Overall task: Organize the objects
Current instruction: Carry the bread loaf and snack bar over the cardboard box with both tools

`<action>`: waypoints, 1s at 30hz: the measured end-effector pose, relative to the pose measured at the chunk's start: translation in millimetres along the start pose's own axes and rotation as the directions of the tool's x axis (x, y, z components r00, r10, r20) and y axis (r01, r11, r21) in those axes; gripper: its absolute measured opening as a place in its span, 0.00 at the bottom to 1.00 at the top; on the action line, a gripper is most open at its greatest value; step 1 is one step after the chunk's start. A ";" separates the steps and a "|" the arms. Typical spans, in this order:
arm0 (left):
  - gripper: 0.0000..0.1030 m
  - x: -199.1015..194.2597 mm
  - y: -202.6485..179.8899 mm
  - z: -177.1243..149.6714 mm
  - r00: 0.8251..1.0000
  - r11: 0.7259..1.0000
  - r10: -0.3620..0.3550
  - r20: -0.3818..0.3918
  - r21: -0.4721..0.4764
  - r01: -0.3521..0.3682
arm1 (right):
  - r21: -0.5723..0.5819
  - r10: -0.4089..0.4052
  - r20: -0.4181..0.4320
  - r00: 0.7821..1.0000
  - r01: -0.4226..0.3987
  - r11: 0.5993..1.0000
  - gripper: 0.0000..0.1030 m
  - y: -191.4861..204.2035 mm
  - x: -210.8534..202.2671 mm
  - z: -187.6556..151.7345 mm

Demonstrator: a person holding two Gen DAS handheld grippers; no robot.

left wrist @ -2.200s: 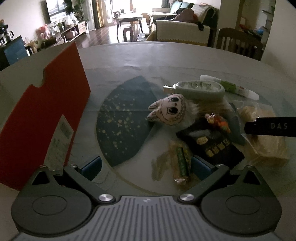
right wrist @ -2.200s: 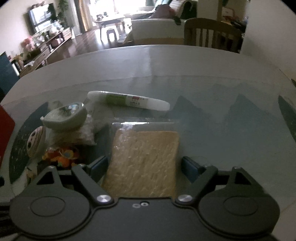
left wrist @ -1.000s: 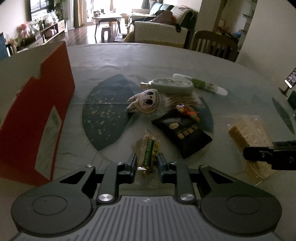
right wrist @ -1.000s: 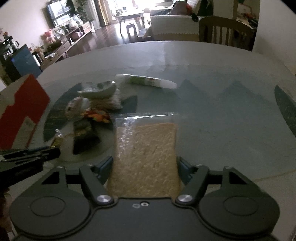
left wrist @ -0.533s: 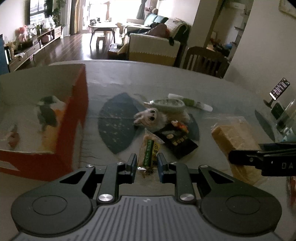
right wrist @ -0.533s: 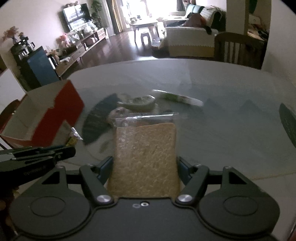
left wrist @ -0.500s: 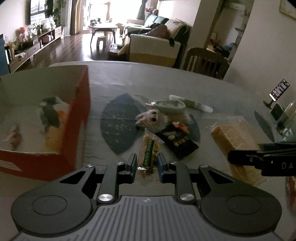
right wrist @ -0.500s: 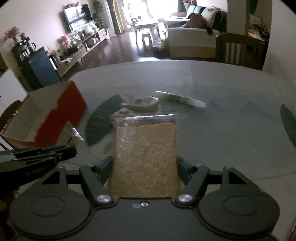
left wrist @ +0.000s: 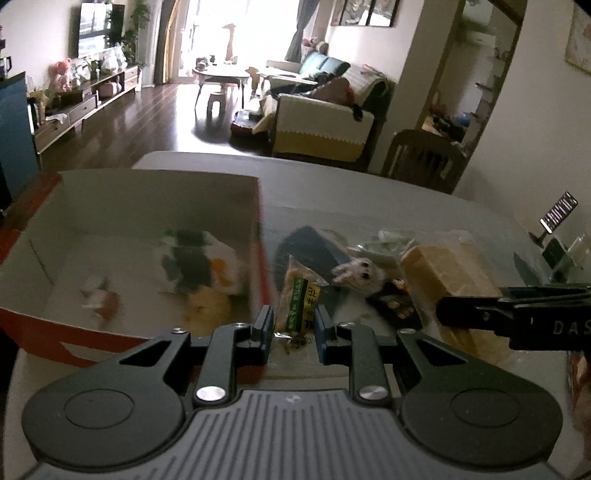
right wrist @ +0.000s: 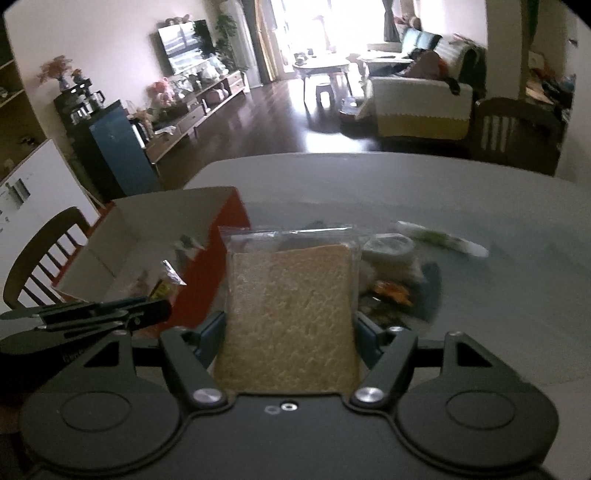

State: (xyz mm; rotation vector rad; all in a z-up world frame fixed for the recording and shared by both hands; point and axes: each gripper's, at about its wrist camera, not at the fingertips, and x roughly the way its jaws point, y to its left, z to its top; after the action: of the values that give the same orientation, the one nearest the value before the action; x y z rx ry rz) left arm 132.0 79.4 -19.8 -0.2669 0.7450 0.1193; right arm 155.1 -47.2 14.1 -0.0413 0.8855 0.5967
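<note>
Left wrist view: a snack packet, pinched by the left gripper, has been lifted beside the open red box, while bagged bread is clamped in the right gripper, both seemingly ready for boxing

Looking into a lived-in home, an open dining and living room. Showing it: a round table in front with wooden chairs at its far and left edges; beyond, dark wood flooring running to a sofa draped in a cream throw, a low coffee table by bright windows, a television on a long low cabinet crowded with soft toys and plants, framed pictures hanging on the wall.
</note>
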 end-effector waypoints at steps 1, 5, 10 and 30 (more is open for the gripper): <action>0.21 -2.0 6.3 1.6 1.000 1.000 0.001 0.005 -0.002 -0.001 | -0.004 0.005 0.002 1.000 -0.005 1.000 0.69 5.7 1.8 1.5; 0.21 -10.0 31.4 8.0 1.000 1.000 0.018 0.020 -0.007 -0.018 | -0.031 0.024 0.009 1.000 -0.023 0.999 0.69 34.9 13.7 11.2; 0.21 -12.6 63.5 15.4 0.998 0.999 0.049 0.029 -0.009 -0.049 | -0.068 0.040 0.011 0.999 -0.039 0.997 0.69 66.8 30.1 21.4; 0.21 24.2 171.1 53.5 0.981 0.982 0.191 -0.018 0.012 -0.191 | -0.179 0.042 -0.071 0.997 -0.054 0.982 0.69 151.7 116.6 49.6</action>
State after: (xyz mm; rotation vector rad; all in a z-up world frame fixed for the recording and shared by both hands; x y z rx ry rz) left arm 150.2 259.0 -32.5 -0.1867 0.7896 0.2951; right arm 170.0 148.5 -8.7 -0.2062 0.8970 0.7232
